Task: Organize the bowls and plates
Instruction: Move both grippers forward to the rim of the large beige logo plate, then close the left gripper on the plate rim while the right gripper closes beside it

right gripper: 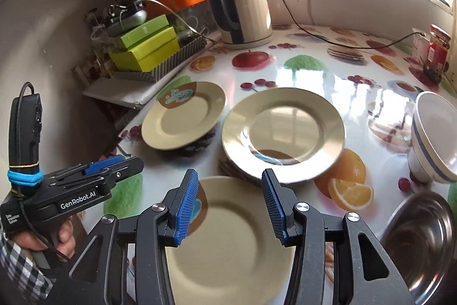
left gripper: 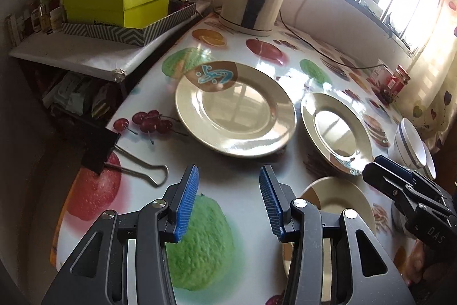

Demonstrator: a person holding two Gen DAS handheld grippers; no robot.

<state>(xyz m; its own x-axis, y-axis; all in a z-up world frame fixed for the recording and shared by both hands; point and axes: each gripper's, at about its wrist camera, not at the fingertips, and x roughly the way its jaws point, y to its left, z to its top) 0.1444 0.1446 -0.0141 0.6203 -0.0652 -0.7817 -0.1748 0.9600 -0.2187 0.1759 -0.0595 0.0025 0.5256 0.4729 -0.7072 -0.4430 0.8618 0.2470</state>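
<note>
Jaws partly apart on left gripper point(left gripper: 228, 202) and right gripper point(right gripper: 230, 205) — nothing gripped. Ahead of left fingers point(left gripper: 187, 205): cream plate point(left gripper: 235, 107) flat on fruit-print table point(left gripper: 285, 70). Under right fingers point(right gripper: 185, 207): near plate point(right gripper: 228, 233) — beyond them, tilted plate point(right gripper: 282, 133); striped bowl point(right gripper: 434, 139) far right.

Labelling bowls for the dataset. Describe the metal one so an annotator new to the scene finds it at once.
Start from the fruit-print table below the window. In the right wrist view, follow its right edge toward the camera, past the white bowl with blue bands. The stainless steel bowl sits just nearer, at the lower right corner. It is the only bare shiny metal dish; everything around it is cream or white.
</note>
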